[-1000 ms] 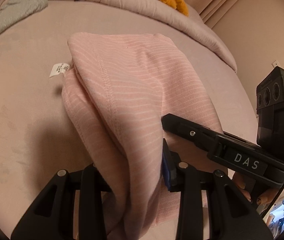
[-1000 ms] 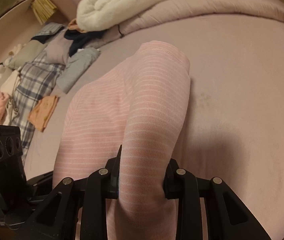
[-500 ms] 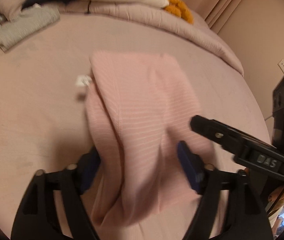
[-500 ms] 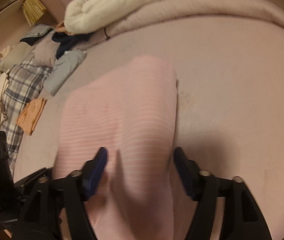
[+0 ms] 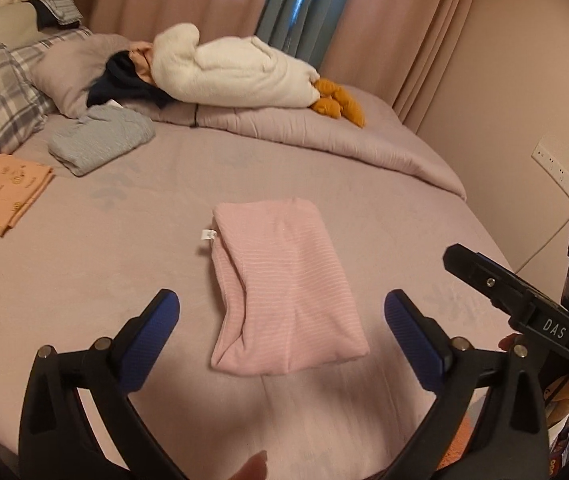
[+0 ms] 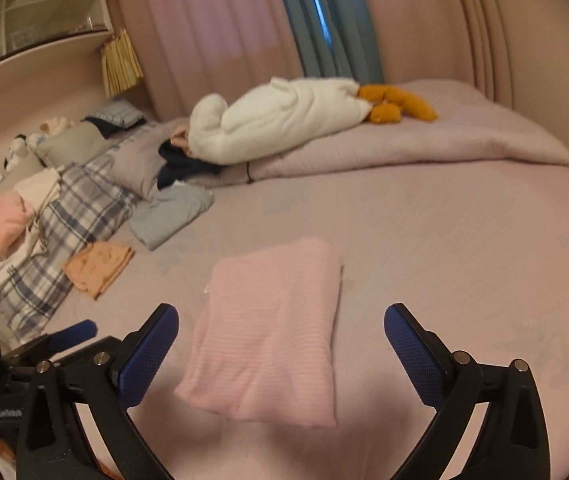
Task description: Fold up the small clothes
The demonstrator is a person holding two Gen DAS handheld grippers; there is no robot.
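A folded pink striped garment (image 5: pixel 284 284) lies flat on the mauve bed, with a small white label (image 5: pixel 208 234) at its left edge. It also shows in the right wrist view (image 6: pixel 272 336). My left gripper (image 5: pixel 280 320) is open and empty, held above and back from the garment's near end. My right gripper (image 6: pixel 280 332) is open and empty, also raised over the near end. The right gripper's body shows at the right of the left wrist view (image 5: pixel 524 304).
A folded orange garment (image 5: pixel 0 188) and a folded grey garment (image 5: pixel 100 140) lie at the left. A plaid pillow (image 6: pixel 64 224), a white plush (image 5: pixel 236 76) and a rolled duvet (image 6: pixel 404 140) sit at the back. The wall (image 5: pixel 524 120) is to the right.
Both grippers have opened and let go of the pink garment, then pulled back and up. The garment now lies folded flat on the bed.
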